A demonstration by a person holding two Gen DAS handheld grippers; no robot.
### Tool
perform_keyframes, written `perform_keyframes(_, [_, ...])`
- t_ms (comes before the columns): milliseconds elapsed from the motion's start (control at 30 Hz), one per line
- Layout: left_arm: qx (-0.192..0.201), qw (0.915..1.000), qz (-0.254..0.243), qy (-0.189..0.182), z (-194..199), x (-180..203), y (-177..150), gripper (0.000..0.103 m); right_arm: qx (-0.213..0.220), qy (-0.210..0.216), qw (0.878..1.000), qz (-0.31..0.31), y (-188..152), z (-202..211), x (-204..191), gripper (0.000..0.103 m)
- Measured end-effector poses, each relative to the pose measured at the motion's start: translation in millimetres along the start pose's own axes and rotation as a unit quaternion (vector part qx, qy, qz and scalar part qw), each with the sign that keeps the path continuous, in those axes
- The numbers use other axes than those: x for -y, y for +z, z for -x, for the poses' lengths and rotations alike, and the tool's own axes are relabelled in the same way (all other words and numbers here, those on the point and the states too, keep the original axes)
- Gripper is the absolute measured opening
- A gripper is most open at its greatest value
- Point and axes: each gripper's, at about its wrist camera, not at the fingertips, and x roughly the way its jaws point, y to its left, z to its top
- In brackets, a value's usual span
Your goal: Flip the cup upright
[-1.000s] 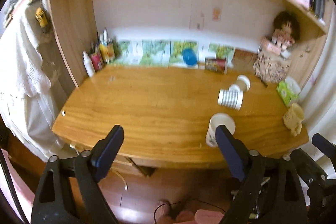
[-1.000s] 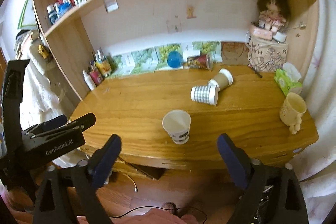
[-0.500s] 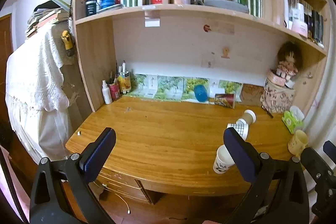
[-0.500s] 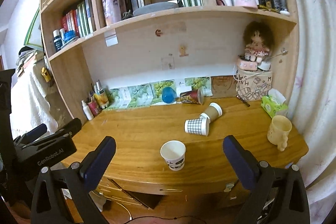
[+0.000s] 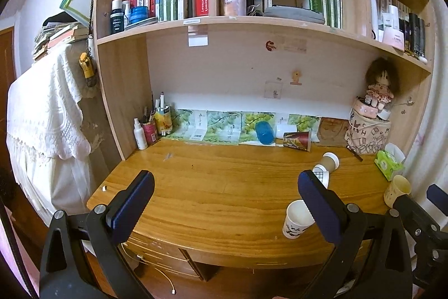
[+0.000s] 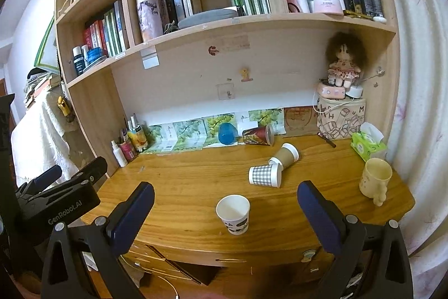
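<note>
A white paper cup (image 6: pixel 233 213) stands upright near the desk's front edge; it also shows in the left wrist view (image 5: pixel 296 217), partly behind a finger. A checked cup (image 6: pixel 264 175) and a brown cup (image 6: pixel 287 154) lie on their sides behind it. A red cup (image 6: pixel 257 135) and a blue cup (image 6: pixel 226 133) lie on their sides at the back. My left gripper (image 5: pixel 225 188) and right gripper (image 6: pixel 225 199) are both open and empty, held back off the desk's front edge.
A yellow mug (image 6: pixel 373 181) stands at the desk's right end, with a green tissue pack (image 6: pixel 366 146) behind it. A patterned box with a doll (image 6: pixel 340 116) sits at back right. Bottles and pens (image 6: pixel 128 147) stand at back left. Shelves overhang the desk.
Both grippers have pulled back and tilted up from the desk, so the cups look smaller and the bookshelves have come into view. The cups have not moved.
</note>
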Motion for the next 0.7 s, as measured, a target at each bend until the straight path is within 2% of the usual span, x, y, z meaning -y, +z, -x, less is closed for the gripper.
perform_keyframes(700, [0.006,1.0,-0.006,0.001,-0.1,4.9,1.9,0.102,-0.031,0.011,0.999,0.0,-0.6,-15.9,2.3,0.102])
